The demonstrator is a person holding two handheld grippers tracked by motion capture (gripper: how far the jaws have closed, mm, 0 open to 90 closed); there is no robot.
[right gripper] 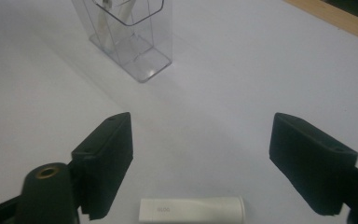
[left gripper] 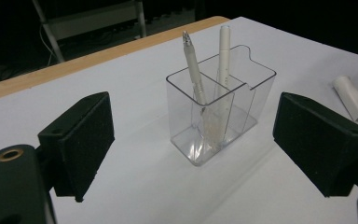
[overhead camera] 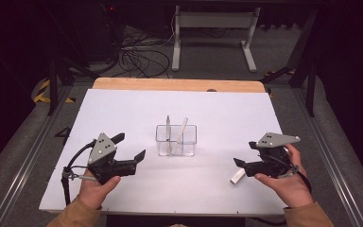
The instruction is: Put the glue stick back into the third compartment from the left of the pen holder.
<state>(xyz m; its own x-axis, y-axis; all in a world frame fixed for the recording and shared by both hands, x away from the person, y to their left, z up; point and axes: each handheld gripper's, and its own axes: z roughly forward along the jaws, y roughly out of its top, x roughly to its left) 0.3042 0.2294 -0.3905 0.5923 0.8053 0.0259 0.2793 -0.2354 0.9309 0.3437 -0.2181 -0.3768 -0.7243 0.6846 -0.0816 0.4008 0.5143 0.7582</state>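
Observation:
A clear two-compartment pen holder (overhead camera: 176,140) stands upright at the middle of the white board, with two pale pens (overhead camera: 168,132) leaning in it. In the left gripper view the holder (left gripper: 223,116) and its pens (left gripper: 193,70) stand just ahead of my left gripper (left gripper: 203,140), whose jaws are wide apart and empty. A short white stick (overhead camera: 237,177) lies flat on the board at the right. My right gripper (overhead camera: 244,153) hovers over it, open. In the right gripper view the stick (right gripper: 192,210) lies below and between the spread jaws of that gripper (right gripper: 214,158), untouched.
The white board (overhead camera: 123,109) covers the table, and a wooden strip (overhead camera: 179,84) shows along its far edge. Beyond the table are a white desk frame (overhead camera: 212,28) and loose cables (overhead camera: 142,59) on the floor. My left gripper (overhead camera: 131,145) is left of the holder.

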